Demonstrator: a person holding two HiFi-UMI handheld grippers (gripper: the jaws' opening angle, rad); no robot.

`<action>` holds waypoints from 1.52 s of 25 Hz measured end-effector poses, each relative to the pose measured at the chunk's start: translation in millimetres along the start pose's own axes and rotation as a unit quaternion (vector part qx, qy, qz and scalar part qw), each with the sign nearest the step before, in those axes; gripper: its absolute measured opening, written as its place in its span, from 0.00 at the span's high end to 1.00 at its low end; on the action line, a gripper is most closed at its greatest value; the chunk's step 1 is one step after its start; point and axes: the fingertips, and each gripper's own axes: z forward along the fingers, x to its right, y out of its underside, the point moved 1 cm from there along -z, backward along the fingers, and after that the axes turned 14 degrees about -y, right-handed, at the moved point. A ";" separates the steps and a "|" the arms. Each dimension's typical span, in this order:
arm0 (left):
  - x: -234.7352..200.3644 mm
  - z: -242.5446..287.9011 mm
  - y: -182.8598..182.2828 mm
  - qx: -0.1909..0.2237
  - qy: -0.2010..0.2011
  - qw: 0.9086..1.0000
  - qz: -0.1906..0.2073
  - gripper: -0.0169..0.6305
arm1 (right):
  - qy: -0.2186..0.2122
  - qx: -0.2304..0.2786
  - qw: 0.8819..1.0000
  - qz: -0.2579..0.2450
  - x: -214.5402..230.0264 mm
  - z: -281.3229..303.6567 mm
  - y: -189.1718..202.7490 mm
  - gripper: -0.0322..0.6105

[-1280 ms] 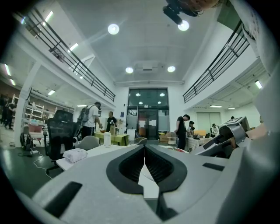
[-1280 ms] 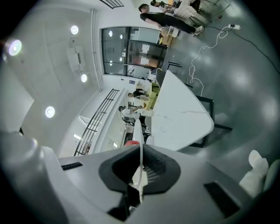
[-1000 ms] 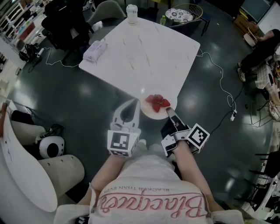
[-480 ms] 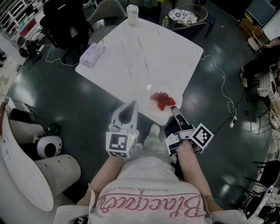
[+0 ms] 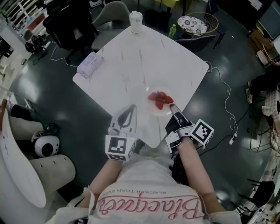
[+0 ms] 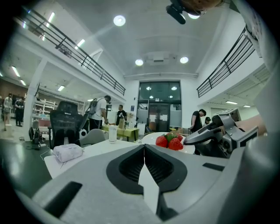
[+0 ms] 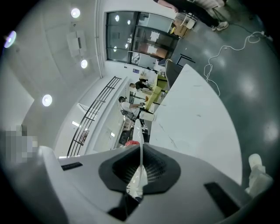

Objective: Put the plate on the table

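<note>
A white plate [image 5: 152, 108] with red strawberries [image 5: 159, 99] is over the near right part of the white table [image 5: 131, 61]. My right gripper [image 5: 173, 108] is shut on its near rim. In the right gripper view the plate [image 7: 139, 131] runs edge-on between the closed jaws. Whether it touches the table I cannot tell. My left gripper [image 5: 132, 108] is shut and empty, left of the plate over the table's near corner. The left gripper view shows the plate [image 6: 151, 137], the strawberries [image 6: 170, 141] and the right gripper [image 6: 218, 131] beyond its tips.
A lidded cup [image 5: 135, 19] stands at the table's far corner and a wrapped white packet [image 5: 89, 64] lies near the left corner. Chairs [image 5: 109, 11] and a round patterned stool [image 5: 191, 22] stand behind the table. A cable [image 5: 225, 94] trails on the dark floor at right.
The plate, held by my right gripper, has moved forward from the table's near edge to well over the tabletop. My left gripper came forward too and now hangs over the table's corner.
</note>
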 end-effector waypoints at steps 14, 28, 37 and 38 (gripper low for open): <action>-4.4 87.4 9.5 -0.037 -0.065 0.997 0.028 0.97 | 0.020 -0.088 0.995 0.038 93.4 106.5 -60.7 0.93; -27.0 145.8 31.3 -0.069 -0.045 0.996 0.021 0.97 | 0.084 -0.145 0.986 -0.009 173.2 185.3 -52.2 0.93; -54.5 158.7 44.6 -0.088 -0.058 0.994 0.004 0.97 | 0.182 -0.180 0.951 -0.171 191.0 195.6 -60.7 0.91; -57.1 160.4 46.0 -0.089 -0.059 0.994 0.002 0.97 | 0.191 -0.183 0.946 -0.188 190.8 197.2 -61.3 0.90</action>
